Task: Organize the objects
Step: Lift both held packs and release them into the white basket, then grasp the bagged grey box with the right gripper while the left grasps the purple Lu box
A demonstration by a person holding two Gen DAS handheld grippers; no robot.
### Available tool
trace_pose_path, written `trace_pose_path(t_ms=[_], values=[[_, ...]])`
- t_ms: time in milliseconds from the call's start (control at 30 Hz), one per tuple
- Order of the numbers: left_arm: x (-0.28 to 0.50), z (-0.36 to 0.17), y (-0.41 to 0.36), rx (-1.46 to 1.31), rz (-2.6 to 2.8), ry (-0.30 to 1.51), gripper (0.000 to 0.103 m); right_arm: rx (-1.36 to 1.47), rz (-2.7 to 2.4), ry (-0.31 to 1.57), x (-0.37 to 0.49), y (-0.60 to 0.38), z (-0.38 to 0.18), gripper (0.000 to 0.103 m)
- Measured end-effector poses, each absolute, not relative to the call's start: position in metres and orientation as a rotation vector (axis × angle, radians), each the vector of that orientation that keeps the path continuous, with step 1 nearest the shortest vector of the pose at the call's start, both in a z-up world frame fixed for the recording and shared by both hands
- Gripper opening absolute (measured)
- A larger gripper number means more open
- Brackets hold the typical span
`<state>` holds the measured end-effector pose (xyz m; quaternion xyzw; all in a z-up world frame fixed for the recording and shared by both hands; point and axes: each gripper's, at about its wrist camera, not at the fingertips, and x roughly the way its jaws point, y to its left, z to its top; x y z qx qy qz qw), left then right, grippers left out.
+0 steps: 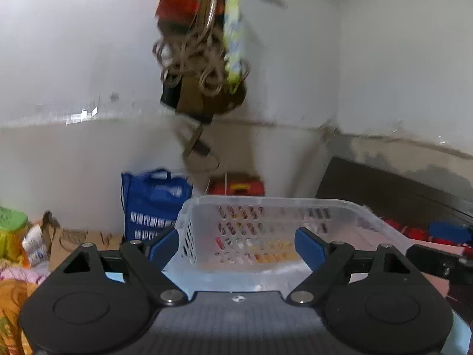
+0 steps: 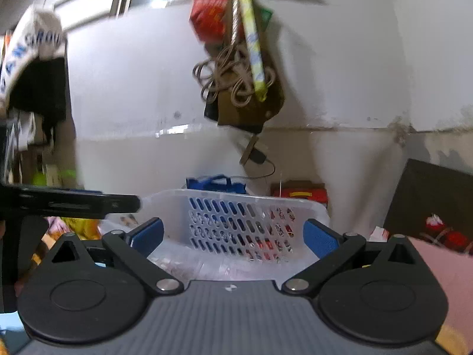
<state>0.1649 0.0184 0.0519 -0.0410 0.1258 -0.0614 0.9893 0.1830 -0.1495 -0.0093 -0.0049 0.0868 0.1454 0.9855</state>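
Observation:
A clear plastic basket with slotted walls (image 1: 266,207) sits right in front of my left gripper (image 1: 236,244), whose blue pads stand wide apart and hold nothing. The same basket (image 2: 236,198) fills the middle of the right wrist view, in front of my right gripper (image 2: 233,235), which is also open and empty. The left gripper's black arm (image 2: 71,204) reaches in from the left to the basket's near left corner. The basket's inside looks empty.
A bundle of bags, cords and a yellow strap (image 1: 204,59) hangs on the white wall above. A blue bag (image 1: 153,201) and a red case (image 1: 236,188) stand behind the basket. Clutter lies at left (image 1: 17,236). A dark board (image 2: 428,195) leans at right.

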Motion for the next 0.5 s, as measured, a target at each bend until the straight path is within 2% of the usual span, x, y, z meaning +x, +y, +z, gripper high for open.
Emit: trace_pose_path(t_ms=[200, 400, 467, 500], values=[[0.063, -0.008, 0.03, -0.134, -0.178, 0.232, 0.09, 0.11, 0.303, 0.206, 0.091, -0.163, -0.073, 0.103], [0.026, -0.054, 0.02, -0.118, -0.225, 0.221, 0.09, 0.085, 0.339, 0.205, 0.04, -0.139, -0.12, 0.103], [0.031, -0.06, 0.017, -0.117, -0.229, 0.244, 0.09, 0.101, 0.376, 0.216, 0.043, -0.135, -0.125, 0.099], [0.036, -0.062, 0.018, -0.122, -0.224, 0.252, 0.09, 0.094, 0.381, 0.227, 0.049, -0.131, -0.124, 0.091]])
